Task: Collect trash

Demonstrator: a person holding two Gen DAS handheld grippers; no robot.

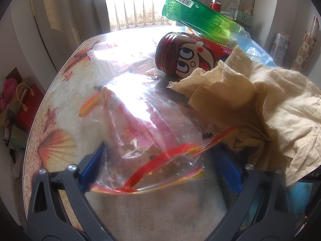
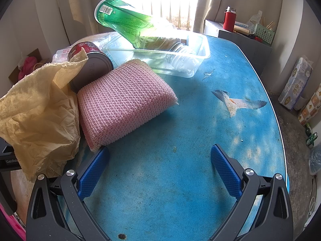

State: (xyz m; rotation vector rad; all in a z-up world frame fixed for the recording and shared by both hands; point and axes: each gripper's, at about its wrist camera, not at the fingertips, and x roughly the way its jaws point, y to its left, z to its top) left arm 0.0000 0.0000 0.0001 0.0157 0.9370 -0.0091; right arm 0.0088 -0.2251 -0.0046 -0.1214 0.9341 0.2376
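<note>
Right gripper [image 2: 159,168] fingers spread over bare blue table [image 2: 230,76], sponge [image 2: 124,100] leftward.

Both cameras sit low and close over the table [image 2: 250,76], each looking forward between its own tool's fingers toward the bright window at the far edge. The left view looks from the shell-printed side, the right from the blue side. They share the green bottle [image 1: 202,18] [image 2: 128,22], the red can [image 1: 180,54] [image 2: 90,64] and the crumpled paper [image 1: 270,104] [image 2: 38,108]

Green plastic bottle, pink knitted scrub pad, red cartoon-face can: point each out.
Green plastic bottle [image 2: 124,22]: right wrist view, labelled body.
Pink knitted scrub pad [image 2: 124,98]: right wrist view, top face.
Red cartoon-face can [image 1: 186,56]: left wrist view, printed side.
</note>
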